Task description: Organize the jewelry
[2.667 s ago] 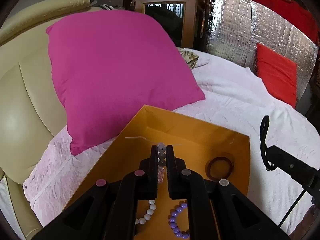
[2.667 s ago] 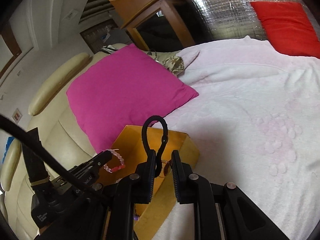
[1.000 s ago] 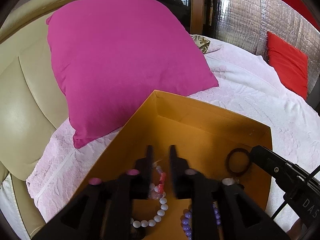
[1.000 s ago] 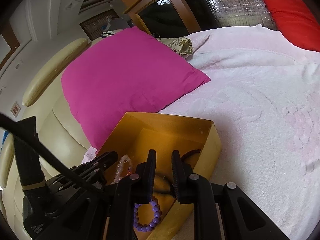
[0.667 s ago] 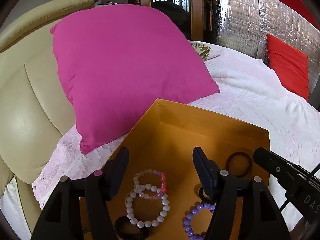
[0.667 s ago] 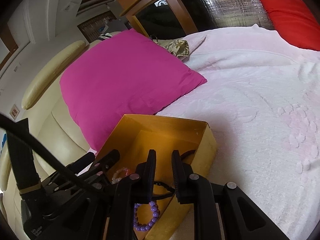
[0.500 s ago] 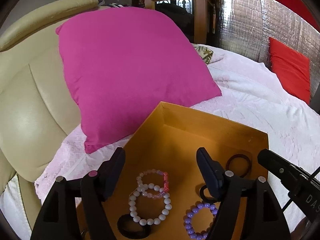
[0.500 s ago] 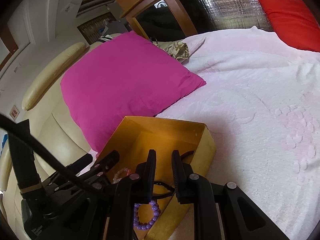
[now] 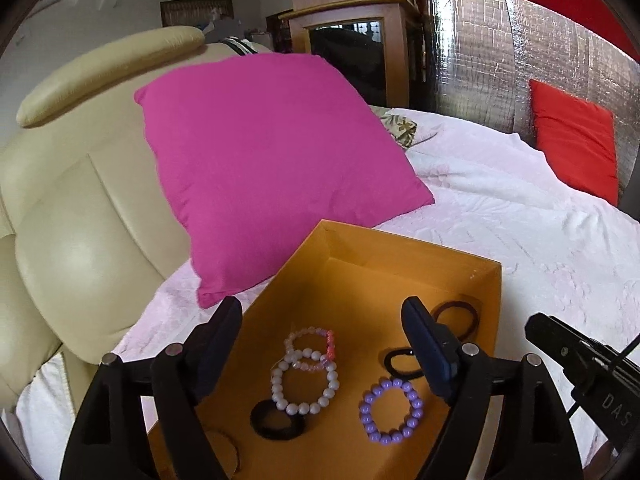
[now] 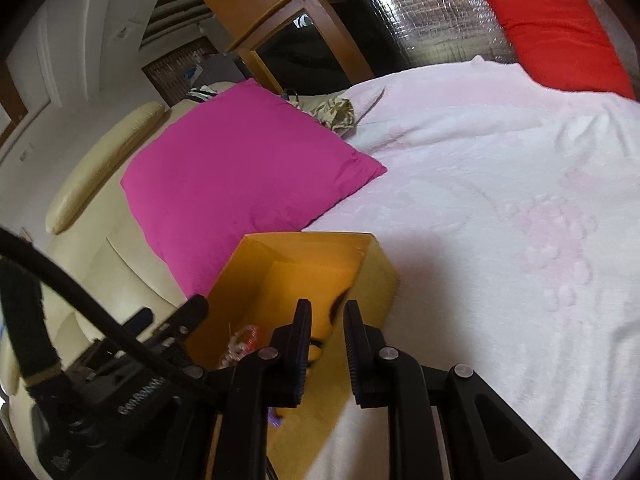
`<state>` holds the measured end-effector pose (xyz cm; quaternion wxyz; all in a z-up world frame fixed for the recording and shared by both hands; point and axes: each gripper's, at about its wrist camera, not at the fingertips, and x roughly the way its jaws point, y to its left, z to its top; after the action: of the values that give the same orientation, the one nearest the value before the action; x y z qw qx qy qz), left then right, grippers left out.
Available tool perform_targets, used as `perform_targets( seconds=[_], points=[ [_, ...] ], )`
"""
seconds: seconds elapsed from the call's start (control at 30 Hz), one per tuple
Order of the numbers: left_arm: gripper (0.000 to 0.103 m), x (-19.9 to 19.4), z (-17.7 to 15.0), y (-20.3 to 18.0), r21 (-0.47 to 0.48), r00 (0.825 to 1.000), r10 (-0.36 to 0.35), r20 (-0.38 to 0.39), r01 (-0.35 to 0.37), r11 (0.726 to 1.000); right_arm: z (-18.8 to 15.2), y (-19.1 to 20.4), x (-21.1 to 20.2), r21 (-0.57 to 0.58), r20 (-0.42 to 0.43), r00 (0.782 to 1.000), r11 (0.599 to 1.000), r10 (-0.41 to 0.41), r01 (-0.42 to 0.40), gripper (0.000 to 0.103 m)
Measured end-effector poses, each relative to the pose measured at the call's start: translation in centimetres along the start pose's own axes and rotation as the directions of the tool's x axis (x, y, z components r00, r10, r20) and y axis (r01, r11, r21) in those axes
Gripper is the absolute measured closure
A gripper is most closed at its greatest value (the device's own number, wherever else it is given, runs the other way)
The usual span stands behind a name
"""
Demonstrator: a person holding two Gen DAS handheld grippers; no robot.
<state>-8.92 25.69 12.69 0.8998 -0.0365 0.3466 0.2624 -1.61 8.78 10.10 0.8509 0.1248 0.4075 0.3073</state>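
Observation:
An open orange box [image 9: 404, 252] sits on the white bedspread and holds several bracelets: a pink bead bracelet [image 9: 316, 342], a white pearl one [image 9: 304, 386], a purple bead one [image 9: 391, 410], a black hair tie [image 9: 400, 360], a black ring [image 9: 276, 424] and a dark brown band [image 9: 460, 314]. My left gripper [image 9: 320, 328] is open and empty above the box. My right gripper [image 10: 327, 312] is narrowly open and empty over the box's right wall [image 10: 376, 272]; it also shows in the left wrist view [image 9: 580, 356].
A magenta pillow [image 9: 272, 168] leans on the cream padded headboard [image 9: 80, 208] just behind the box. A red cushion [image 9: 572, 148] lies at the far right against a silver foil panel [image 9: 500, 60]. A wooden cabinet [image 9: 352, 44] stands behind the bed.
My left gripper let go of the pink bead bracelet into the box, opened wide and rose. My right gripper dropped the black hair tie into the box and pulled back a little.

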Motion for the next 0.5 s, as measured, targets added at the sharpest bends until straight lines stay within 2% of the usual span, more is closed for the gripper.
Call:
perform_targets(
  seconds=[0.07,0.17,0.33,0.5],
  points=[
    [0.020,-1.1,-0.1,0.1,-0.002,0.999,0.038,0.002,-0.038,0.999,-0.3,-0.1,-1.0,-0.009,0.005,1.000,1.000,-0.010,0.010,0.070],
    [0.020,-3.0,-0.6,0.4,-0.002,0.998,0.069,-0.004,-0.069,0.998,-1.0,-0.3,-3.3,-0.030,0.038,0.999,0.999,-0.031,0.032,0.062],
    [0.020,-7.2,-1.4,1.4,-0.010,0.999,0.044,0.010,-0.044,0.999,-2.7,-0.3,-8.3,-0.047,0.083,0.995,0.997,-0.063,0.067,0.058],
    [0.020,-12.3,-1.9,2.2,0.031,0.994,0.082,0.075,-0.085,0.996,-4.8,1.2,-14.4,-0.078,0.141,0.987,0.993,-0.073,0.084,0.050]
  ],
)
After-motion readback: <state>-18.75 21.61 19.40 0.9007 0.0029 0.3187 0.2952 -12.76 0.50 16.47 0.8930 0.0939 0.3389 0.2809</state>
